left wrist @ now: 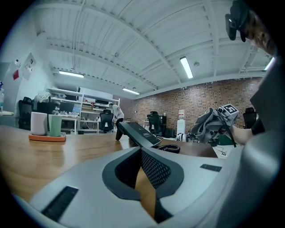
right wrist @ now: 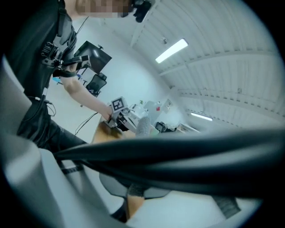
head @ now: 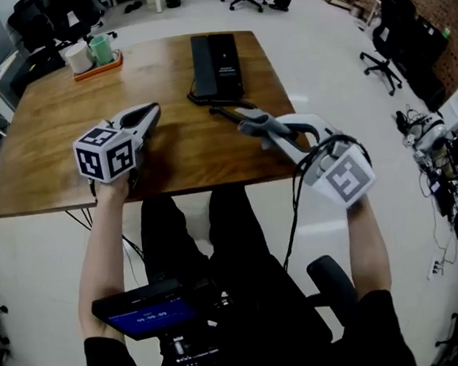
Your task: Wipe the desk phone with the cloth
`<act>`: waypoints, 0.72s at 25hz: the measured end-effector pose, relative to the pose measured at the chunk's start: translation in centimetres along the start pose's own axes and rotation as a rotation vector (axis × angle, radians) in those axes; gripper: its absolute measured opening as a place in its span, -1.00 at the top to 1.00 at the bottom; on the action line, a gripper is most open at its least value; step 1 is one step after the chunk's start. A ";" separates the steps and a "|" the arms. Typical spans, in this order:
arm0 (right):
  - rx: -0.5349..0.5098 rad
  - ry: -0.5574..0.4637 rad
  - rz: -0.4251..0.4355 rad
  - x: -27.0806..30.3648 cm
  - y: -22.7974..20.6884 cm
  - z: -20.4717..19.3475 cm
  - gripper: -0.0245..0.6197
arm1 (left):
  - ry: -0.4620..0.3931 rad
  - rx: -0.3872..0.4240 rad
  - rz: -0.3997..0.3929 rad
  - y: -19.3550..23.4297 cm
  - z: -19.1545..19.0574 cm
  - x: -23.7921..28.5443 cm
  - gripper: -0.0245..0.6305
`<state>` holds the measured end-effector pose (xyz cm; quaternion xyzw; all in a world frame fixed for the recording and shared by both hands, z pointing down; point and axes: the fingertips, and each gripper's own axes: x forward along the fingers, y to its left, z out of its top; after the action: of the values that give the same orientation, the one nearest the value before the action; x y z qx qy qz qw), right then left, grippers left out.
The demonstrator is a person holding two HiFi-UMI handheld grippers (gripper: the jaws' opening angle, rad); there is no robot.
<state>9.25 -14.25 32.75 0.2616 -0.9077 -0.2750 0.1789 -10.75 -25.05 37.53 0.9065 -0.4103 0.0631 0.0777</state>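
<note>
Open office: swivel chairs (head: pixel 383 63), brick wall (left wrist: pixel 196 107).

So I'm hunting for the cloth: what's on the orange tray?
On the orange tray stand a white cup and a green cup, side by side. No cloth shows there; the cups' insides and the tray behind them are hidden.

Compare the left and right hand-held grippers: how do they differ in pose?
The left hand-held gripper sits level, pointing toward the desk phone; the right hand-held gripper is rolled sideways, pointing left. A dark blurred band crosses only the right's view. Both are shut, empty.
</note>
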 end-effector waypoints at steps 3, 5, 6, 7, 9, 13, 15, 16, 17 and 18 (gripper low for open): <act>0.072 -0.029 -0.038 -1.3 0.4 1.2 0.85 | 0.010 -0.012 0.003 -1.0 -0.7 -1.2 0.93; 0.086 -0.054 -0.050 -2.1 1.0 2.1 0.85 | 0.015 -0.017 0.001 -1.5 -1.1 -2.0 0.93; 0.089 -0.061 -0.055 -2.4 1.4 2.5 0.85 | 0.017 -0.019 0.000 -1.7 -1.2 -2.4 0.93; 0.090 -0.068 -0.061 -2.6 1.6 2.9 0.85 | 0.018 -0.020 0.000 -1.8 -1.3 -2.7 0.93; 0.093 -0.085 -0.072 -3.0 2.0 3.7 0.85 | 0.017 -0.020 0.000 -2.1 -1.3 -3.2 0.93; 0.111 -0.107 -0.071 -3.6 2.7 4.4 0.85 | 0.022 -0.027 0.014 -2.3 -1.6 -3.8 0.93; 0.130 -0.110 -0.070 -3.7 2.9 4.5 0.85 | 0.024 -0.034 0.017 -2.3 -1.6 -3.9 0.93; 0.136 -0.112 -0.069 -3.7 2.9 4.5 0.85 | 0.023 -0.036 0.017 -2.2 -1.5 -3.9 0.93; 0.140 -0.115 -0.068 -3.7 3.0 4.5 0.85 | 0.022 -0.036 0.017 -2.2 -1.4 -3.9 0.93; 0.144 -0.117 -0.066 -3.7 3.1 4.4 0.85 | 0.021 -0.037 0.019 -2.2 -1.3 -3.8 0.93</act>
<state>8.99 -8.11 30.43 0.2867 -0.9250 -0.2295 0.0970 -11.69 -20.55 37.96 0.9002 -0.4191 0.0660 0.0981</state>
